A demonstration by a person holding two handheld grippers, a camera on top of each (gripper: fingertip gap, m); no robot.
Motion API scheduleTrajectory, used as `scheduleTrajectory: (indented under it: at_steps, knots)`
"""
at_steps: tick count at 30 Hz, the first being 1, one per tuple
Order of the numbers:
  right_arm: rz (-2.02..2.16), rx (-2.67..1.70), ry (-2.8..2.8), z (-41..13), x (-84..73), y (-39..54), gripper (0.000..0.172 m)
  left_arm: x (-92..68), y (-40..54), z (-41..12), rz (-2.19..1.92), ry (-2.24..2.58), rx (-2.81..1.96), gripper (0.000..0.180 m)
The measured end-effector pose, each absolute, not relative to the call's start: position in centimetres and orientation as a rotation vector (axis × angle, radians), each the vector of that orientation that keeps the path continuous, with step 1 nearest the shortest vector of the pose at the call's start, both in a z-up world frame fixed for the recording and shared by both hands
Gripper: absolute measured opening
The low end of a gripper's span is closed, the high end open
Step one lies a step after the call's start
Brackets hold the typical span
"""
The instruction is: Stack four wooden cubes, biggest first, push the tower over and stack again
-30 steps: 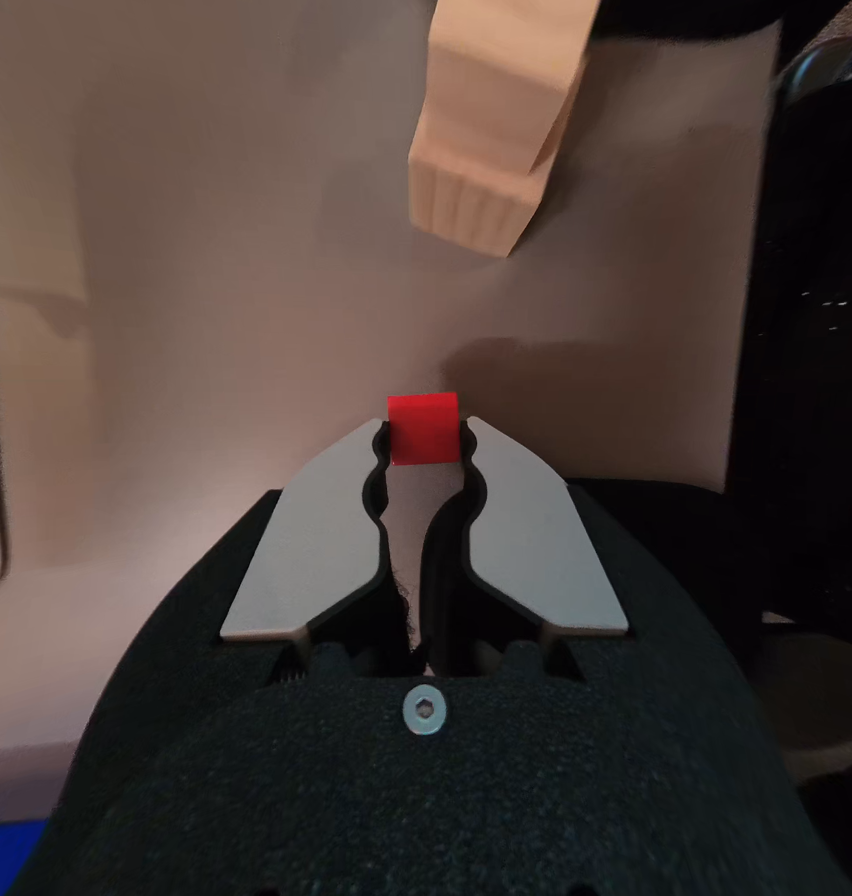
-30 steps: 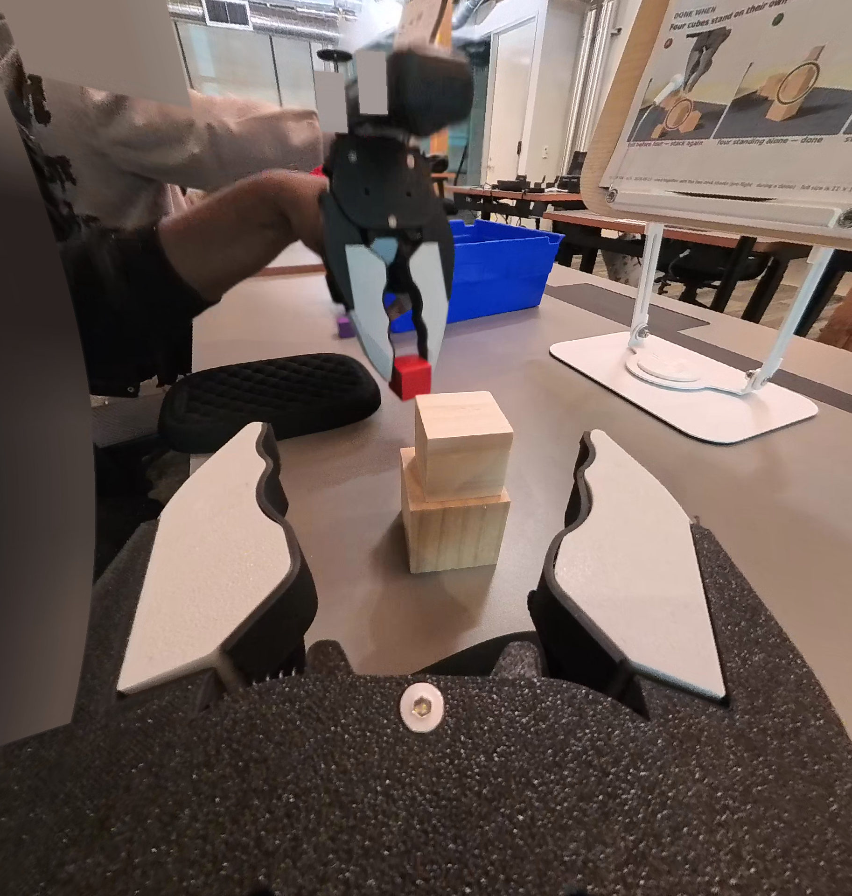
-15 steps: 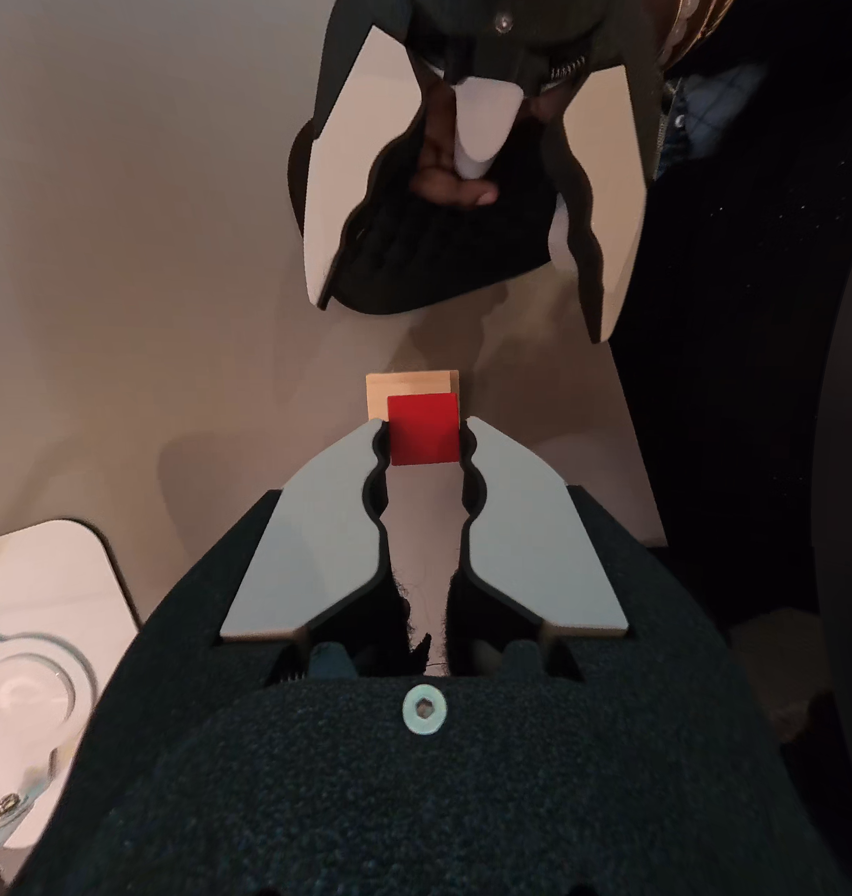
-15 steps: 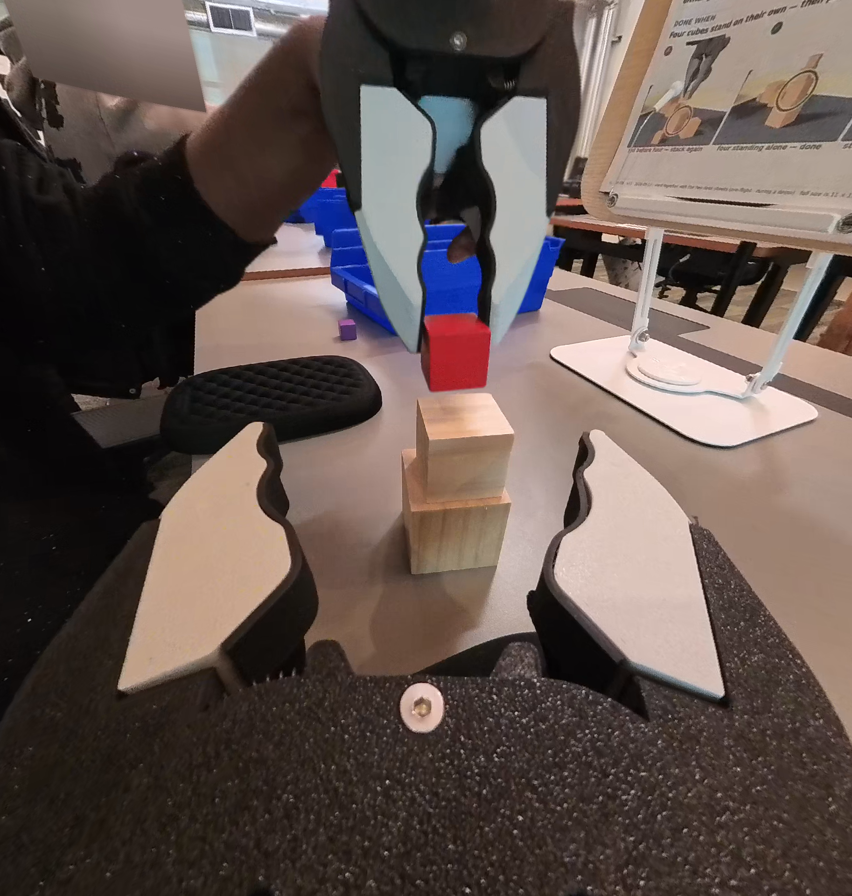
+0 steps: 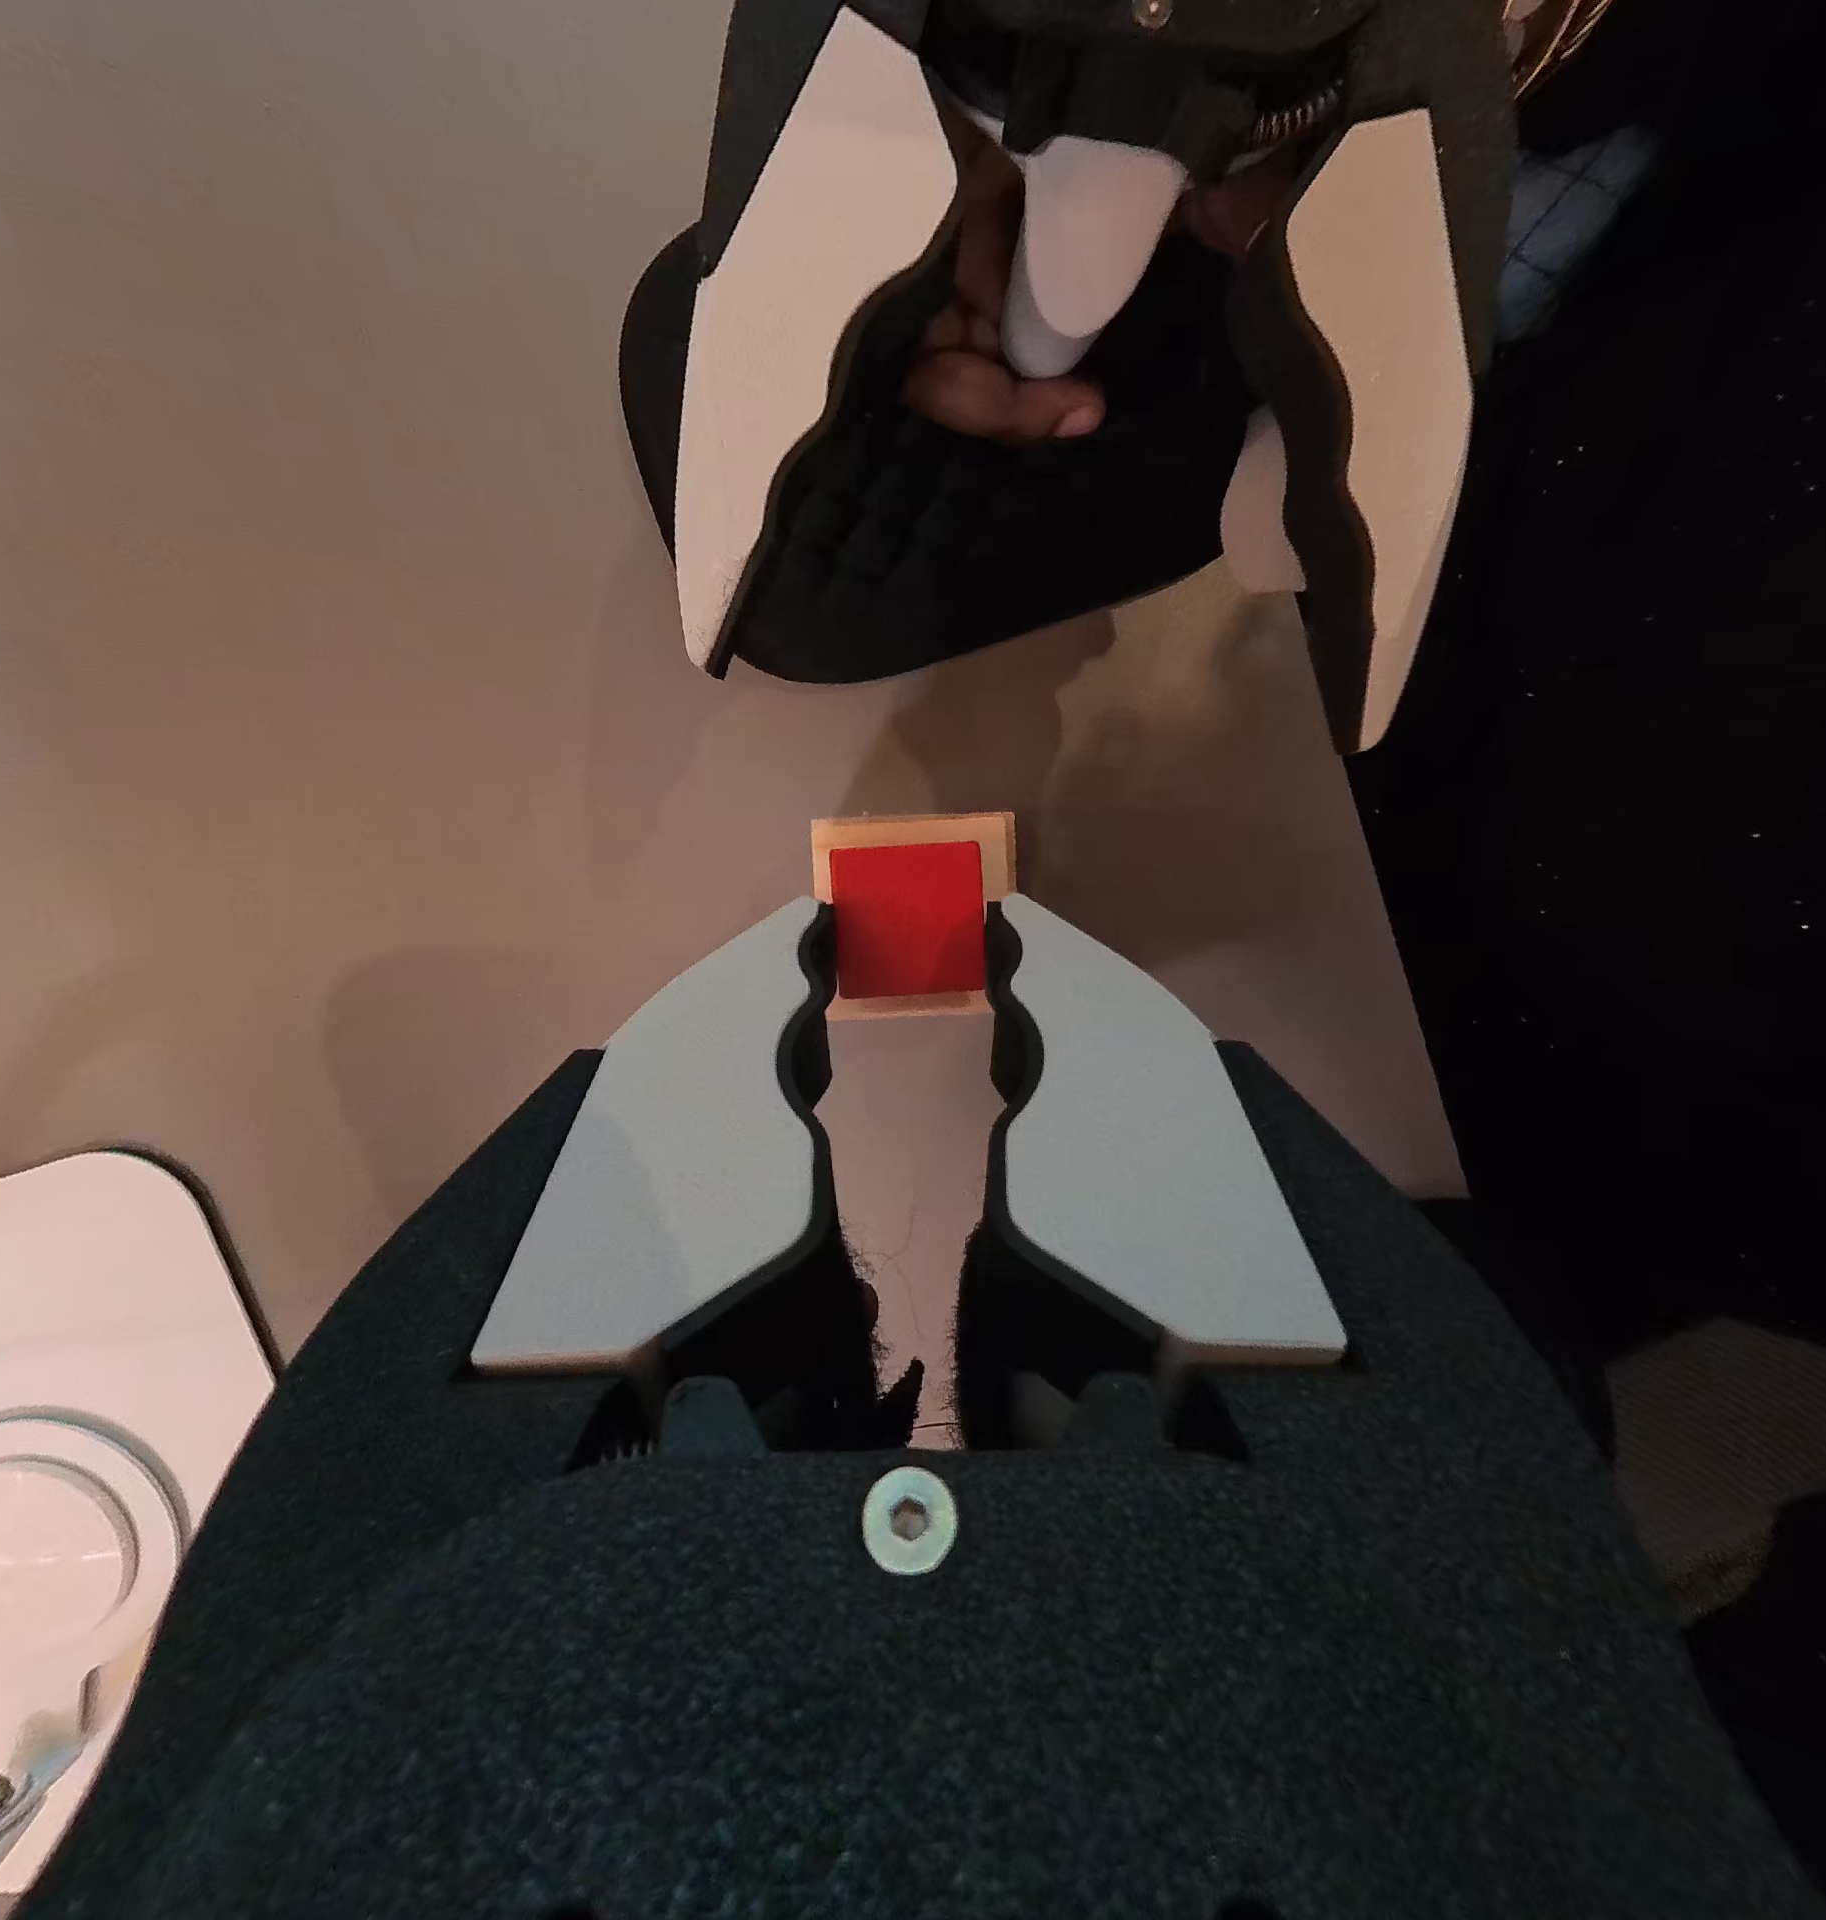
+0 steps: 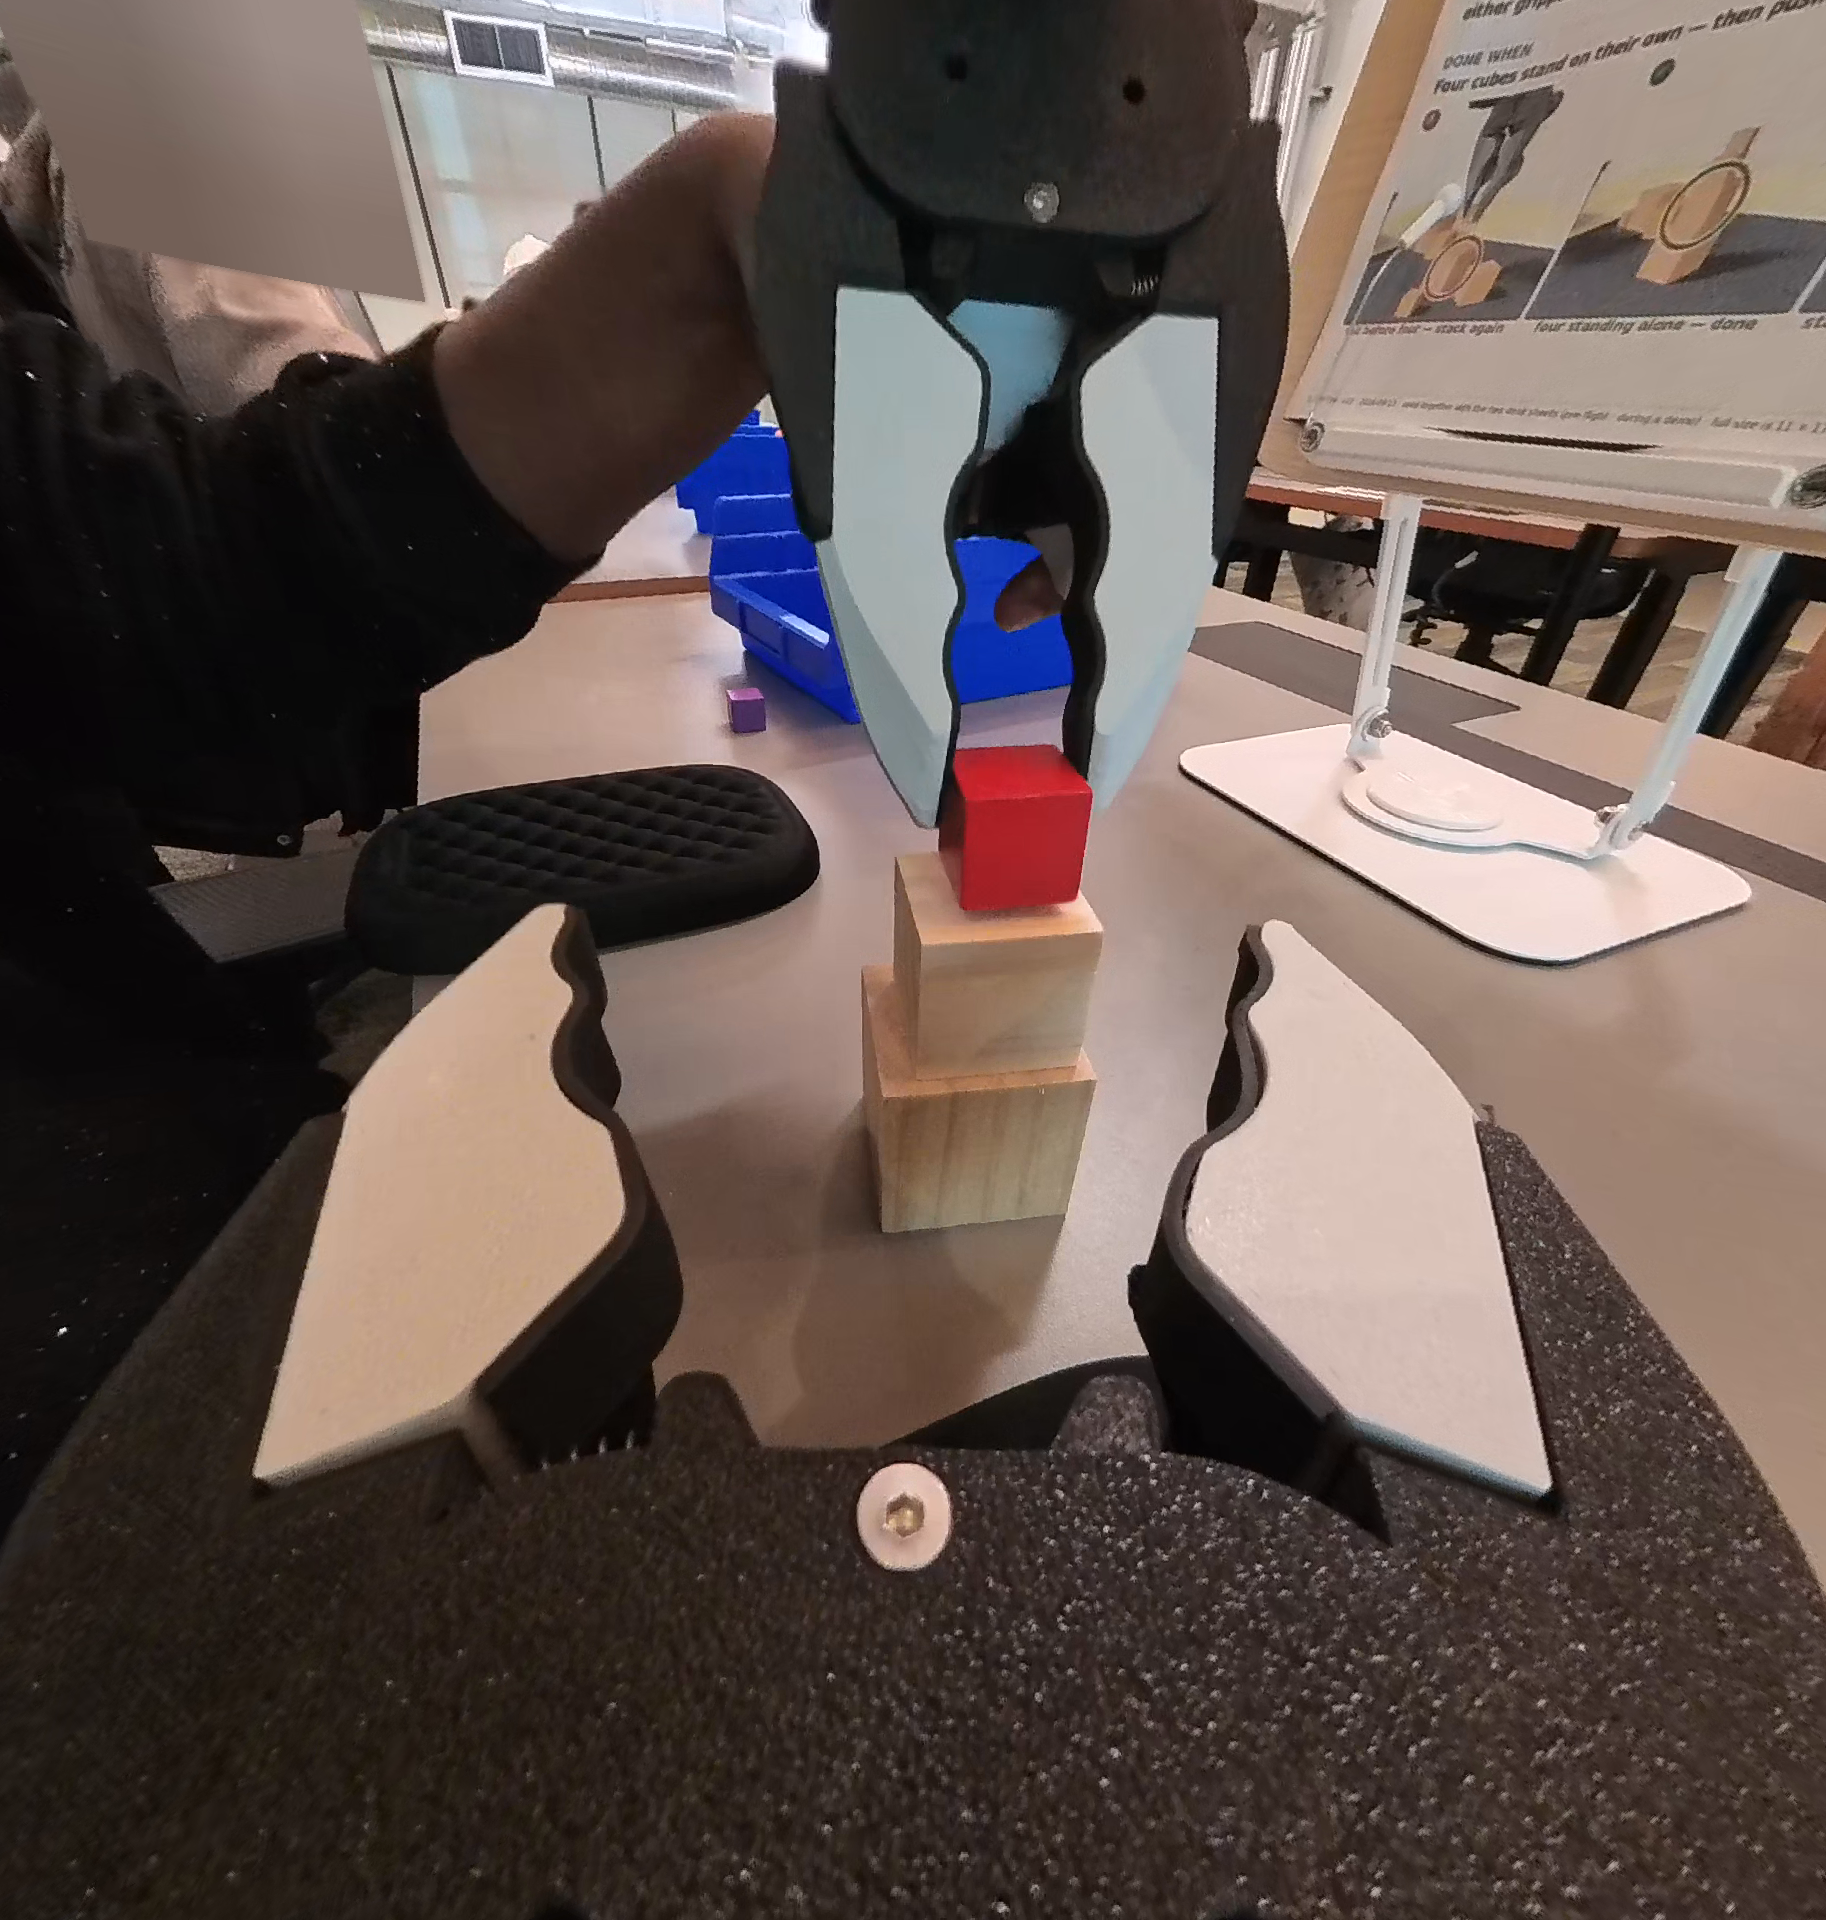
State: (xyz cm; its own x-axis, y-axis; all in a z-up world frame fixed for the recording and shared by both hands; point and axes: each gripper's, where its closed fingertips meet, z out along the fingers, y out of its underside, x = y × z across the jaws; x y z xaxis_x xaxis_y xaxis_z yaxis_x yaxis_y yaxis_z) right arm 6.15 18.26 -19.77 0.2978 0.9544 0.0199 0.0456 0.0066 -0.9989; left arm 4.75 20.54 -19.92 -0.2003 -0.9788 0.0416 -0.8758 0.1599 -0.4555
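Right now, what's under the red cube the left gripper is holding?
Under the small red wooden cube are two stacked pale wooden cubes, the upper smaller. The red cube hides the middle of the upper cube's top; whether they touch is unclear.

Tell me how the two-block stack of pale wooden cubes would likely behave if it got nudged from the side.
The upper wooden cube sits off-centre on the larger lower wooden cube, so it would probably slide or topple first. Both look stiff, flat-faced and unlikely to roll. The red cube, pinched in the left gripper, rests on or just above the top, so a nudge may shift it too.
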Motion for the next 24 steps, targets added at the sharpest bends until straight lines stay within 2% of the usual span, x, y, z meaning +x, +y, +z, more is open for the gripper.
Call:
scheduleTrajectory:
  at_steps: [10, 15, 17, 24]
  knots:
    - [0.956, -1.356, -1.015, -19.7, 6.2, 18.3, 0.112, 4.6, 20.2, -20.3, -0.573, 2.199, -1.788, 0.027]
    - [0.956, -1.355, -1.015, -19.7, 6.2, 18.3, 0.112, 4.6, 20.7, -19.8, -0.568, 2.131, -1.797, 0.054]
    - [0.956, -1.355, -1.014, -19.7, 6.2, 18.3, 0.112, 4.1, 20.9, -19.1, -0.56, 2.103, -1.794, 0.055]
    - [0.964, -1.361, -1.01, -19.7, 6.2, 18.4, 0.111, -4.4, 23.3, -14.7, -0.332, 1.587, -1.904, 0.055]
